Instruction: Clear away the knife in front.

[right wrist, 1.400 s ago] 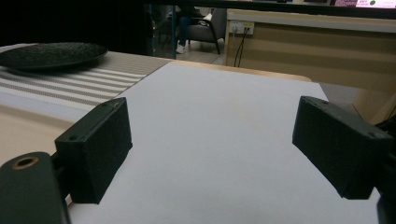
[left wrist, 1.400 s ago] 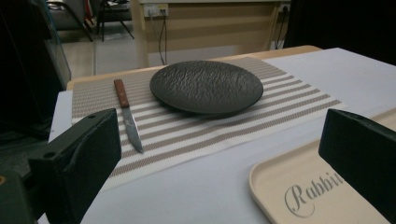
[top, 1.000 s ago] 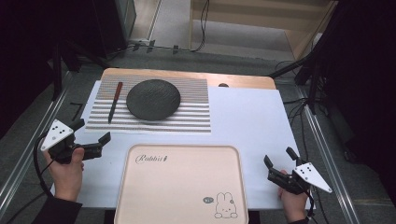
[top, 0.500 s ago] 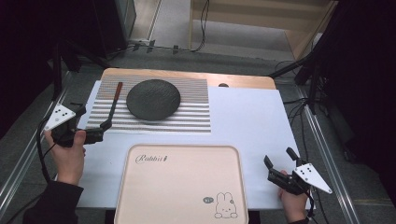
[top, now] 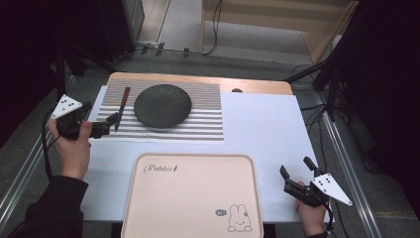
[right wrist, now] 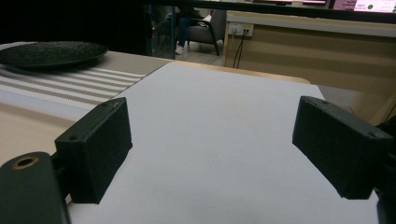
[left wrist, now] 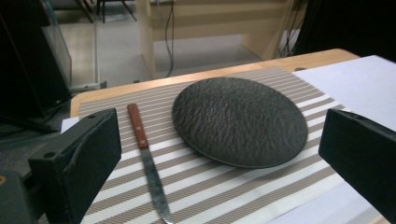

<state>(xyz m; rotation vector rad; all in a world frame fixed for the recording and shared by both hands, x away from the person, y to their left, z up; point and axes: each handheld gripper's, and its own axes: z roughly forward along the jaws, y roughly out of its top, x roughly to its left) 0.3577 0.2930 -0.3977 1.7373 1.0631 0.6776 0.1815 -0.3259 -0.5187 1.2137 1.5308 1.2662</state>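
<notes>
Knife (top: 121,106) first: it is lying on the striped placemat (top: 198,126) at the far left of the table, wooden handle pointing far, blade pointing near, just left of the dark plate (top: 162,104) and apart from it. You are holding the left gripper (top: 113,120) at the mat's left edge with its jaws spread wide and nothing between them; in the left gripper view the blade (left wrist: 156,191) is running down between the two pads, closer to the left one. My guess is that you are lining up to pick the knife up.

Risks from here: the blade is thin and lying flat, so if you are closing too high the pads may slip over it and grab nothing. Coming in off-centre, the left pad could nudge the knife sideways toward the plate. Pressing down hard could drag or wrinkle the mat.

Moving right, the pink tray (top: 148,218) with the rabbit drawing is sitting near the middle on the white sheet (top: 267,129). At the near right, the right gripper (top: 296,173) is resting low over the sheet, jaws wide apart and empty, well away from the knife.
</notes>
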